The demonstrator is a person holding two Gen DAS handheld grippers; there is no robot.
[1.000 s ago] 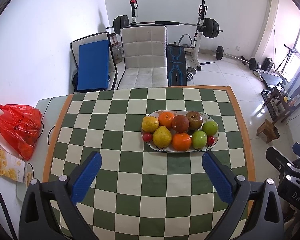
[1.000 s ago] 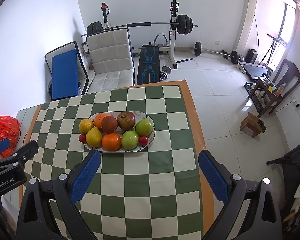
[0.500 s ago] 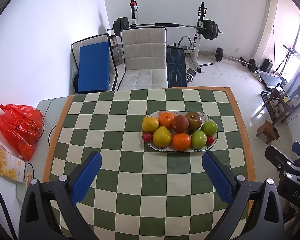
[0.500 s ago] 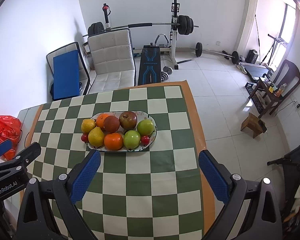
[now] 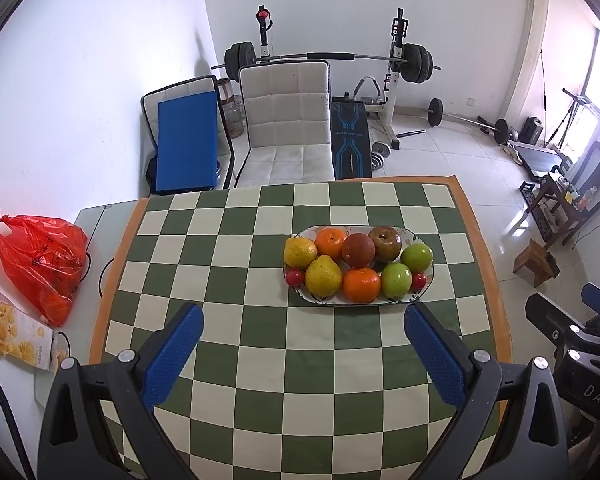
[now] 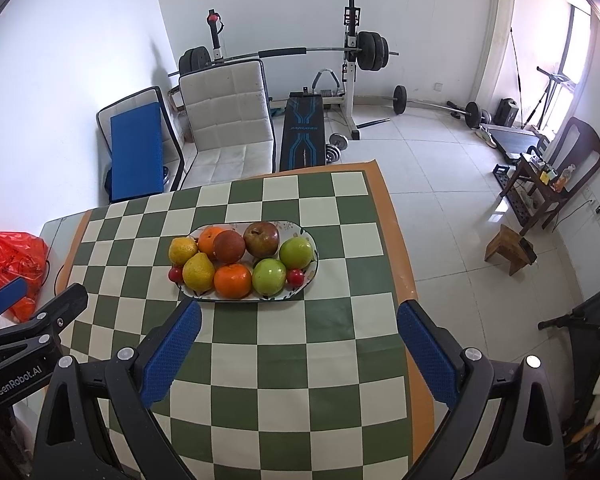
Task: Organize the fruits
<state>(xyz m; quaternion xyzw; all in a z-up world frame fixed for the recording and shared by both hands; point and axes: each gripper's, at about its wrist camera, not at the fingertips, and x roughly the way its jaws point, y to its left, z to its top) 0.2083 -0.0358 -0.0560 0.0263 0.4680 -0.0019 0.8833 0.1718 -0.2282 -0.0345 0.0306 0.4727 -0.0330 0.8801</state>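
An oval patterned plate (image 5: 410,236) (image 6: 296,227) sits on the green-and-white checkered tablecloth and holds several fruits: two oranges, a yellow lemon, a yellow pear (image 5: 322,277), a dark red fruit, a brown-red apple (image 6: 261,238), two green apples and two small red fruits. My left gripper (image 5: 302,338) is open and empty above the cloth, just short of the plate. My right gripper (image 6: 298,336) is open and empty, also near the plate's front edge.
A red plastic bag (image 5: 40,260) and a snack packet (image 5: 8,332) lie on the table's left side. A white chair (image 5: 288,120), a blue-padded folded chair (image 5: 186,144) and a barbell rack stand beyond the table. The table's right edge (image 6: 404,264) drops to tiled floor.
Both grippers have shifted slightly; the right one has moved a little leftward toward the plate. Nothing has been taken hold of; the fruits have not moved.
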